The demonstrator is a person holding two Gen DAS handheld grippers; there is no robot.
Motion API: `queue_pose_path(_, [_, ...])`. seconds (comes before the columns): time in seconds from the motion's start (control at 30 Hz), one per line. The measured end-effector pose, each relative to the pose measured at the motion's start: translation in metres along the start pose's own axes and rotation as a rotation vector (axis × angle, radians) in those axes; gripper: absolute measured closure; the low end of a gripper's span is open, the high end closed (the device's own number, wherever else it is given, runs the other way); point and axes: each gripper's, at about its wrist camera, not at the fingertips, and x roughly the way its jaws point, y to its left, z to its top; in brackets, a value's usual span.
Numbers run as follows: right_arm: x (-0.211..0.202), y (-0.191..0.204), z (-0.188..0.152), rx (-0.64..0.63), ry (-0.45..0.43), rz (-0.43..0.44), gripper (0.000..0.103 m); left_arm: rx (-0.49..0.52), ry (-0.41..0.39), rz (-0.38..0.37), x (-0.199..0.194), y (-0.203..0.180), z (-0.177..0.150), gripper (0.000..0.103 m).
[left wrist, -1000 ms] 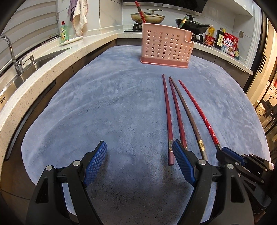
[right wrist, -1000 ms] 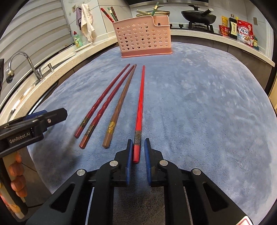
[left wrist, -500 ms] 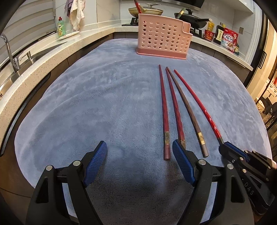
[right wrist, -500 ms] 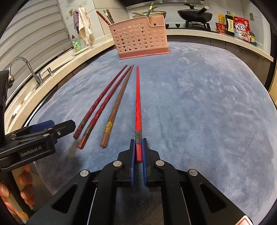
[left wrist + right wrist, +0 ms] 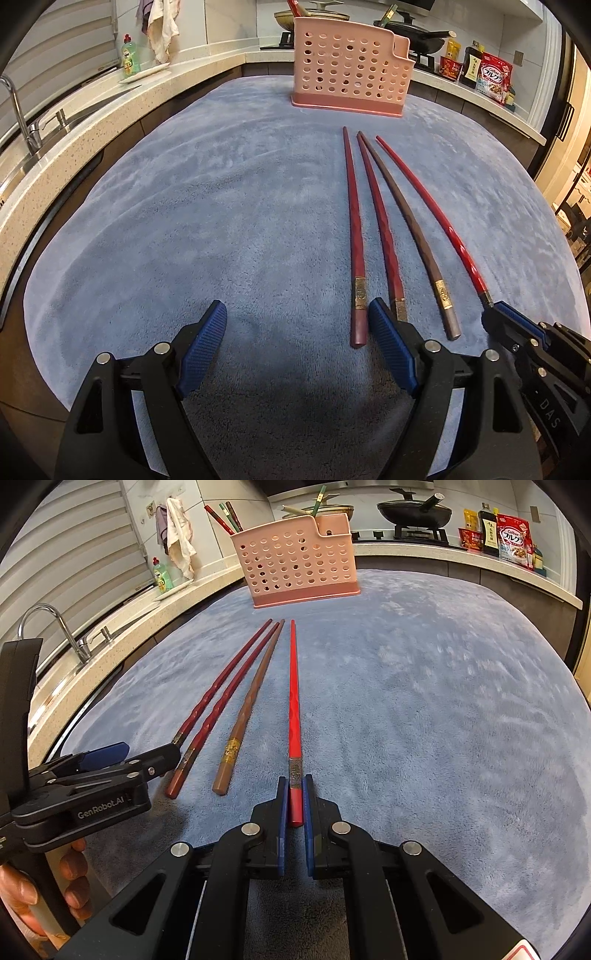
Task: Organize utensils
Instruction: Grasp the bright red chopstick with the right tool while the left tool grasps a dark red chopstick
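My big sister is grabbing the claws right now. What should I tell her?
Right claw: shut on the thick end of the bright red chopstick, which points at the pink holder.
Left claw: open and empty, low over the blue cloth.
On the cloth: two dark red chopsticks and a brown chopstick, side by side, tips toward the holder.
Done: a few utensils already stand in the holder.
Left: carry the bright red one into the holder, then probably the other three.
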Motion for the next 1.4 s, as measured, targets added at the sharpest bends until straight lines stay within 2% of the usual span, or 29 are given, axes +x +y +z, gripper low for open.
queue_pose_path(0.23, [0.000, -0.001, 0.000, 0.000, 0.000, 0.000, 0.096, 0.014, -0.008, 0.020, 0.001, -0.003, -0.001, 0.028])
queue_pose_path(0.3, [0.000, -0.001, 0.000, 0.000, 0.000, 0.000, 0.096, 0.016, -0.009, 0.019, 0.001, -0.003, -0.001, 0.033])
queue_pose_path(0.37, [0.000, -0.001, 0.000, 0.000, 0.000, 0.000, 0.096, 0.019, -0.012, 0.012, -0.001, -0.003, 0.000, 0.041])
queue_pose_path(0.43, [0.000, -0.001, -0.001, 0.001, 0.000, 0.000, 0.096, 0.023, -0.014, -0.007, -0.002, -0.002, 0.000, 0.058])
queue_pose_path(0.47, [0.000, 0.000, -0.001, 0.002, 0.000, -0.001, 0.096, 0.024, -0.014, -0.012, -0.003, -0.002, 0.001, 0.062])
queue_pose_path(0.53, [0.000, -0.001, -0.001, 0.003, 0.003, -0.001, 0.096, 0.029, -0.013, -0.033, -0.004, -0.002, 0.002, 0.083])
queue_pose_path(0.6, [-0.001, -0.001, 0.001, 0.005, 0.007, -0.001, 0.096, 0.028, -0.005, -0.054, -0.004, -0.001, 0.003, 0.091])
queue_pose_path(0.8, [-0.007, 0.001, 0.003, 0.006, 0.013, -0.005, 0.096, 0.002, 0.010, -0.095, -0.010, 0.006, 0.006, 0.095])
queue_pose_path(1.03, [-0.025, -0.002, 0.013, 0.027, -0.027, 0.000, 0.096, 0.002, -0.013, -0.104, -0.030, 0.007, 0.011, 0.096])
queue_pose_path(1.4, [-0.081, -0.008, 0.065, 0.049, -0.187, -0.004, 0.096, -0.055, -0.071, -0.129, -0.061, 0.029, 0.043, 0.096])
